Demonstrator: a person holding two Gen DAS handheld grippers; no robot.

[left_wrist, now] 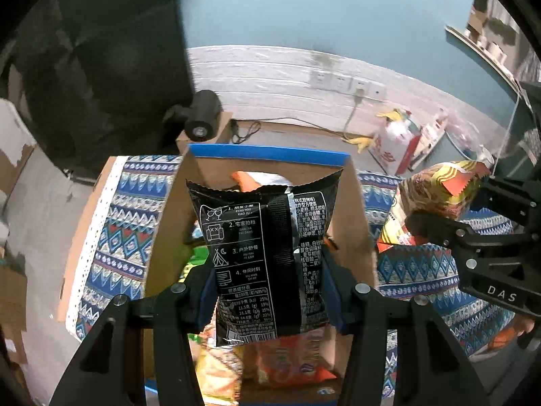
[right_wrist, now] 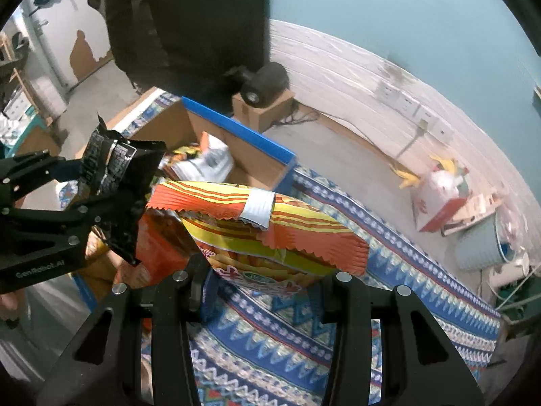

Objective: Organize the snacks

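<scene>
Two claws each carry a snack: the left claw (left_wrist: pixel 270 291) is clamped on a black packet (left_wrist: pixel 263 257) above the open cardboard box (left_wrist: pixel 358 223); the right claw (right_wrist: pixel 263 291) pinches an orange-and-yellow bag (right_wrist: pixel 270 233) over the patterned cloth (right_wrist: pixel 287 348). Both grips sit low on slack bags, so either could slip or snag the box rim. Snacks inside the box are mostly hidden; the worktop edge is cut off.
</scene>
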